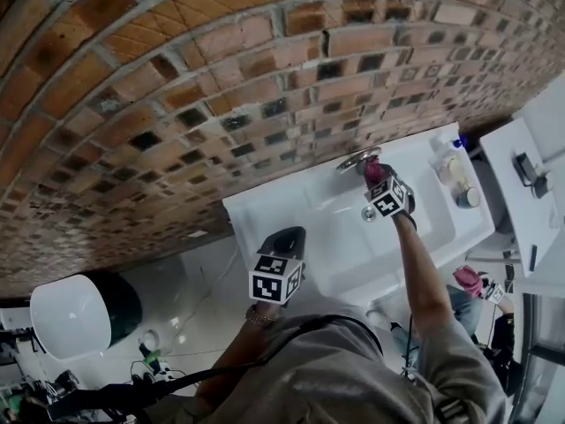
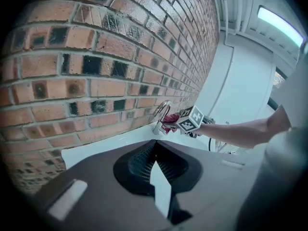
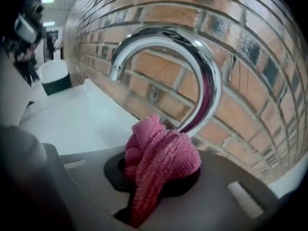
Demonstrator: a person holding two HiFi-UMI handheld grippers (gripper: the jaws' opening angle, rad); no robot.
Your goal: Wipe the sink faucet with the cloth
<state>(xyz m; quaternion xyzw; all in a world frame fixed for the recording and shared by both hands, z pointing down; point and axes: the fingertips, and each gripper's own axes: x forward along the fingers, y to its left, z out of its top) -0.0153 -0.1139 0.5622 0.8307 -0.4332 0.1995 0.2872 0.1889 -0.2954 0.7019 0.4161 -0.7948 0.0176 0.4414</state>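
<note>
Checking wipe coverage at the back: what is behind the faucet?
A brick wall stands right behind the faucet. The pink cloth, clamped in the right gripper, hides the faucet's foot in that gripper's view.

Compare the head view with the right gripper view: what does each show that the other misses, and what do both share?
Only the head view shows the left gripper, held away from the faucet, plus the drain and bottles at the sink's right end. Only the right gripper view shows, close up, the right gripper shut on the pink cloth, right beside the faucet's arched spout. Both show the faucet, cloth, white sink and brick wall.
</note>
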